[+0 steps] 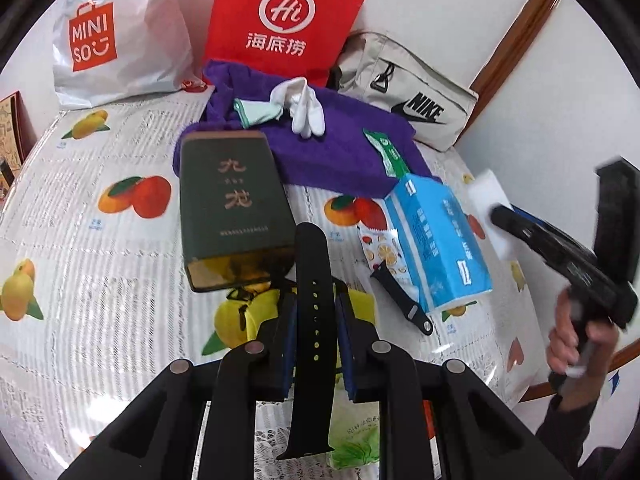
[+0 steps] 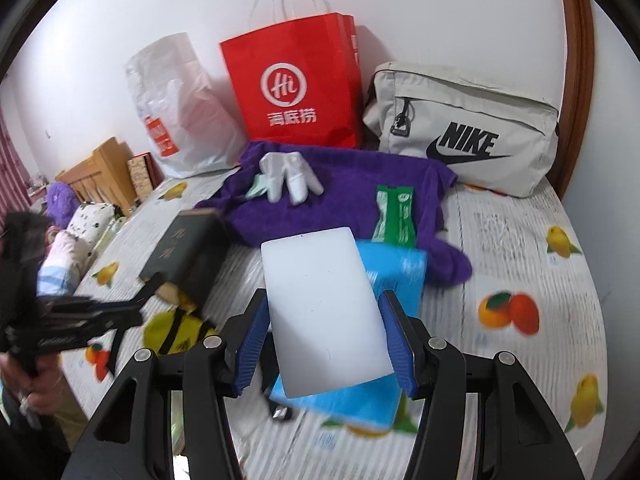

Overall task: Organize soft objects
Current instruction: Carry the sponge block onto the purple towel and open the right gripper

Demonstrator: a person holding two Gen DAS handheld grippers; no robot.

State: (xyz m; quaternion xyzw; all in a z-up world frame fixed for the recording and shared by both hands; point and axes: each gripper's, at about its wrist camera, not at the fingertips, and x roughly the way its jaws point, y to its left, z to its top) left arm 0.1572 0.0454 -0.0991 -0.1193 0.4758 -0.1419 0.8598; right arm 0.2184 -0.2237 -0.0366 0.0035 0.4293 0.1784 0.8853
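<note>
Both held items hang clear of the counter (image 1: 100, 248), apparently lifted for sorting toward the bags at the far wall. Left tool (image 1: 316, 316) is clamped on one black strap (image 1: 312, 320); right tool (image 2: 326, 336) grips one white sponge (image 2: 324, 312). Counted: three bags, one purple towel (image 1: 328, 152), one green box (image 1: 232, 204), one blue tissue pack (image 1: 440, 240).
</note>
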